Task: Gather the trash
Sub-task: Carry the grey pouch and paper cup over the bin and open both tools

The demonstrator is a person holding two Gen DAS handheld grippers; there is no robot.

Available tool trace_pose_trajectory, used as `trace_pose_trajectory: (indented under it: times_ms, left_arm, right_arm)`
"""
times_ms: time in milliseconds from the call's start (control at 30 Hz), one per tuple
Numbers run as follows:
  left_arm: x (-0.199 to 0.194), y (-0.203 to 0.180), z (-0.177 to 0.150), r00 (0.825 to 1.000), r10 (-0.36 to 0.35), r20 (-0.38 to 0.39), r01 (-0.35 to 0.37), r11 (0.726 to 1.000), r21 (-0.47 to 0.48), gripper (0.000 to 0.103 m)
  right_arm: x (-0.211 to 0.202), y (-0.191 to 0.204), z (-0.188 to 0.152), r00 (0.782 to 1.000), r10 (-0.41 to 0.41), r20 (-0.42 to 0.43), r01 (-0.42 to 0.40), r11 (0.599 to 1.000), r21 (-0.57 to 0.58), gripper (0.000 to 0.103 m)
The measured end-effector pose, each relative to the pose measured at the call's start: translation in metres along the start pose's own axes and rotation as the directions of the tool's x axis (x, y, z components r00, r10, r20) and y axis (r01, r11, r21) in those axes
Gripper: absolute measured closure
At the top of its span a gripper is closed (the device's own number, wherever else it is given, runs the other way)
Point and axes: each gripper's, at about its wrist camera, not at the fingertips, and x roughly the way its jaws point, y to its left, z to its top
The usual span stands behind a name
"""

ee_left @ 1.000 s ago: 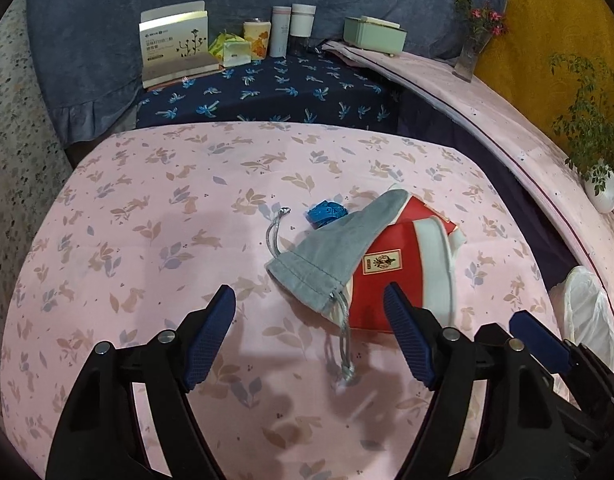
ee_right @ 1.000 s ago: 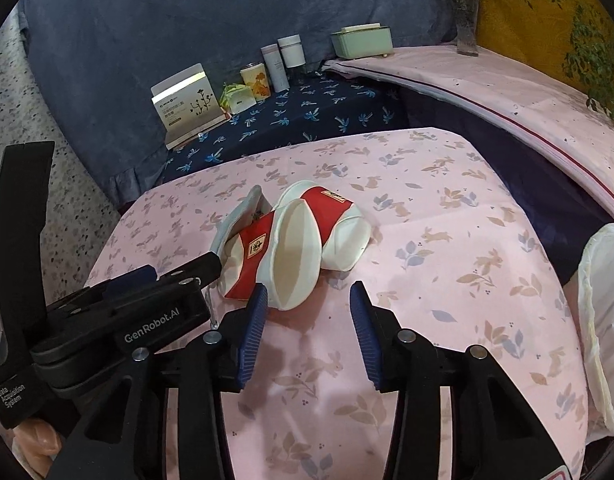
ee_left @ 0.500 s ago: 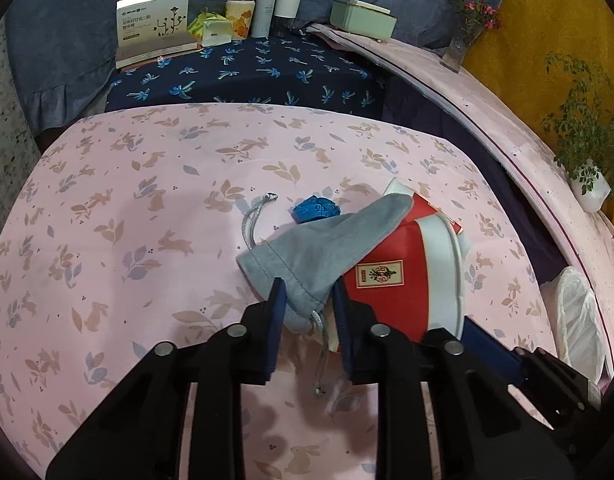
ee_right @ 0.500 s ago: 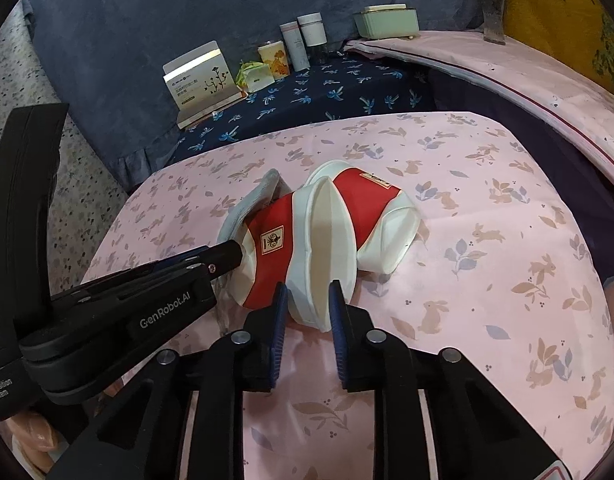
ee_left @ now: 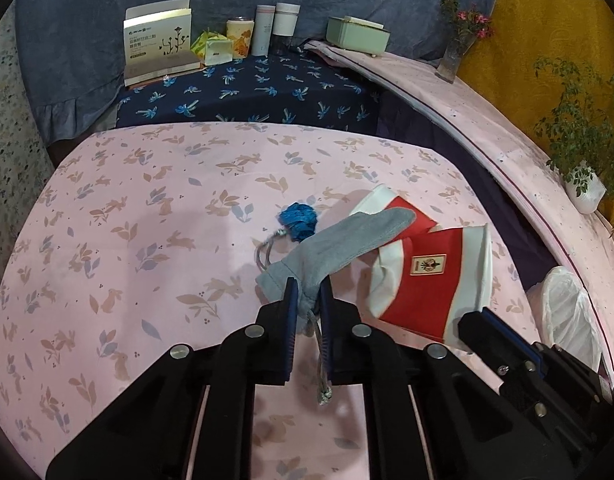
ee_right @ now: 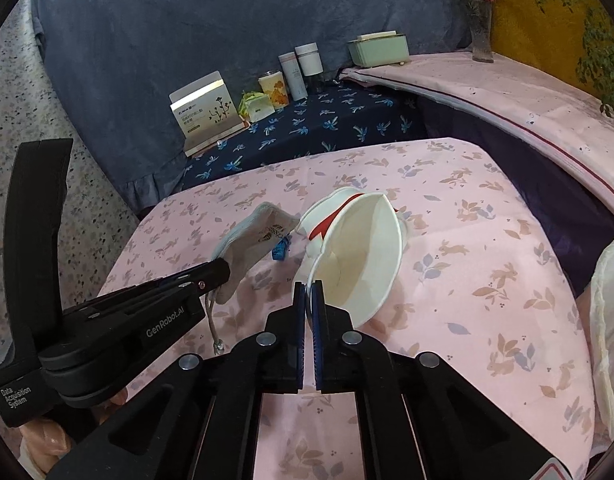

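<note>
A grey drawstring pouch [ee_left: 339, 248] lies partly over two crushed red-and-white paper cups [ee_left: 427, 280] on the pink tablecloth [ee_left: 147, 240]. My left gripper [ee_left: 307, 292] has its jaws closing on the pouch's mouth, and the pads press the cloth while the cord hangs below. In the right wrist view my right gripper [ee_right: 308, 292] pinches the near rim of the front cup [ee_right: 359, 252], which is tipped up with its white inside facing me. The pouch [ee_right: 251, 244] hangs from the left gripper [ee_right: 223, 276] beside it. A small blue scrap [ee_left: 299, 218] lies just behind the pouch.
A white plastic bag [ee_left: 567, 308] hangs off the table's right edge. Behind is a dark blue floral surface [ee_left: 247, 96] with a box [ee_left: 159, 48], cups and a green tissue box [ee_left: 357, 36]. A vase [ee_left: 455, 52] and a plant [ee_left: 583, 184] stand on the right ledge.
Both grippers went from wide open to closed, the left on the pouch's mouth and the right on the cup's rim. The front cup has tipped up off the cloth.
</note>
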Motion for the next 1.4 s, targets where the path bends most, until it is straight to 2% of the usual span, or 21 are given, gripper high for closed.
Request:
trace_pose_trajectory:
  times_ms: [300, 800, 1133, 1400]
  left_arm:
    - [-0.030, -0.052, -0.010, 0.999, -0.031, 0.025, 0.030, 0.998, 0.054, 0.093]
    - [-0.054, -0.182, -0.036, 0.988, -0.152, 0.005, 0.148, 0.969, 0.197, 0.093]
    - [-0.050, -0.257, -0.060, 0.970, -0.233, -0.065, 0.241, 0.930, 0.277, 0.093]
    - [-0.045, -0.295, -0.074, 0.956, -0.272, -0.110, 0.293, 0.902, 0.317, 0.093]
  right_arm:
    - [-0.057, -0.039, 0.001, 0.996, -0.032, 0.087, 0.027, 0.998, 0.063, 0.099]
    - [-0.146, -0.143, -0.018, 0.969, -0.171, 0.180, 0.131, 0.968, 0.212, 0.099]
    - [-0.190, -0.219, -0.046, 0.941, -0.286, 0.181, 0.214, 0.917, 0.337, 0.099]
    - [-0.202, -0.247, -0.063, 0.931, -0.326, 0.163, 0.243, 0.890, 0.386, 0.099]
